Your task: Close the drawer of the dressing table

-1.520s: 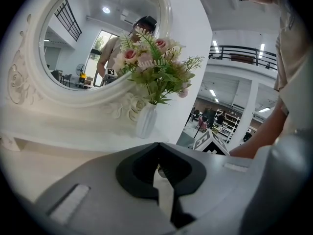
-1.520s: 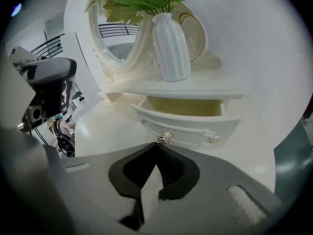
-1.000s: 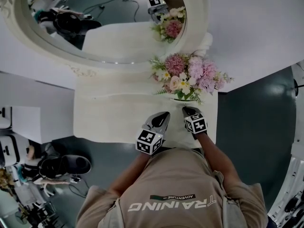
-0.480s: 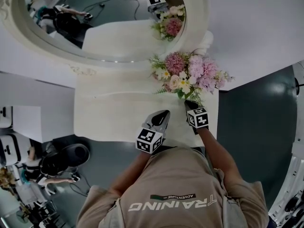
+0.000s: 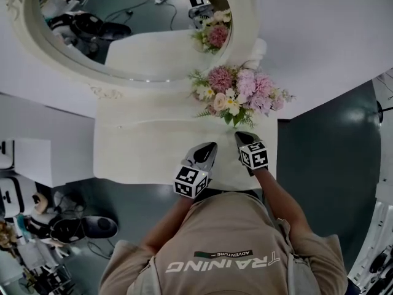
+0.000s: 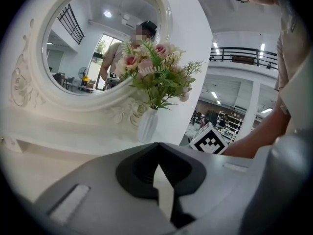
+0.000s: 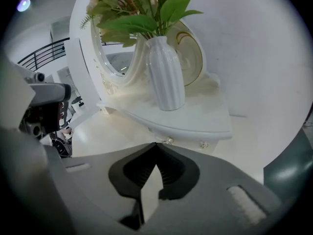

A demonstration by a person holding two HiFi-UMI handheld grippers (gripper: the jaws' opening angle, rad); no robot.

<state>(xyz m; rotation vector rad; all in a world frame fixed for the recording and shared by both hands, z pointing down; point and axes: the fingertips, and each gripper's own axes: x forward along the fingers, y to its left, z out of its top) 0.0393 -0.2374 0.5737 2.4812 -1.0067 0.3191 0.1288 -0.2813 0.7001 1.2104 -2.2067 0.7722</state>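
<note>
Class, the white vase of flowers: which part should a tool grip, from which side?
Probably the white vase by its ribbed body, below the leaves, level from the front: it stands upright, flowers crowd its top, the mirror frame is close behind.

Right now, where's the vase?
In the right gripper view, the vase stands upright at the back right of the table, beside the mirror, just ahead of the right gripper.

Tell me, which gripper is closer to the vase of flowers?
Right. The right gripper sits just in front of the vase, pointing at it; the left gripper is farther off, to its left.
</note>
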